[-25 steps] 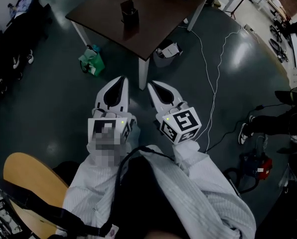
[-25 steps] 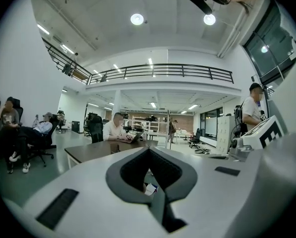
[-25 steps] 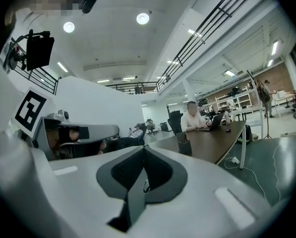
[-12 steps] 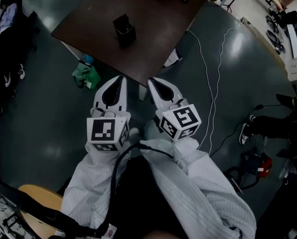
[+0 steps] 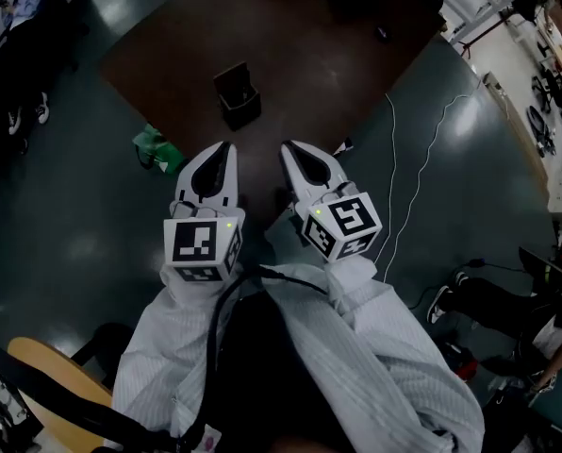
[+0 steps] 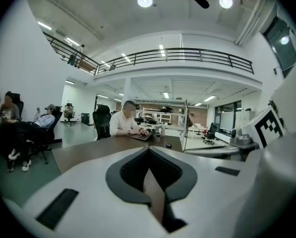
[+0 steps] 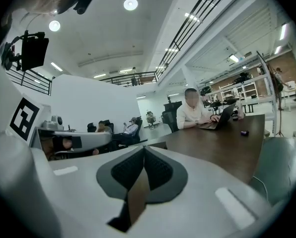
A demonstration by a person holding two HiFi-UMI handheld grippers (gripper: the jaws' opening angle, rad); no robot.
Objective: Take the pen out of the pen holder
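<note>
holder: black square open-top pen holder (image 5: 236,93), upright on dark brown table (image 5: 328,55), upper centre of frame | contents: inside dark, pen not discernible | left gripper (image 5: 221,149): jaws together, empty, below holder, apart from it | right gripper (image 5: 291,149): jaws together, empty, beside the left

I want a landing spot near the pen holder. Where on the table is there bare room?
Bare table stretches right of the pen holder as far as the small dark object, and from the holder down to the near corner where the left gripper and right gripper hover. It is crowded at the far edge, around the laptop.
</note>
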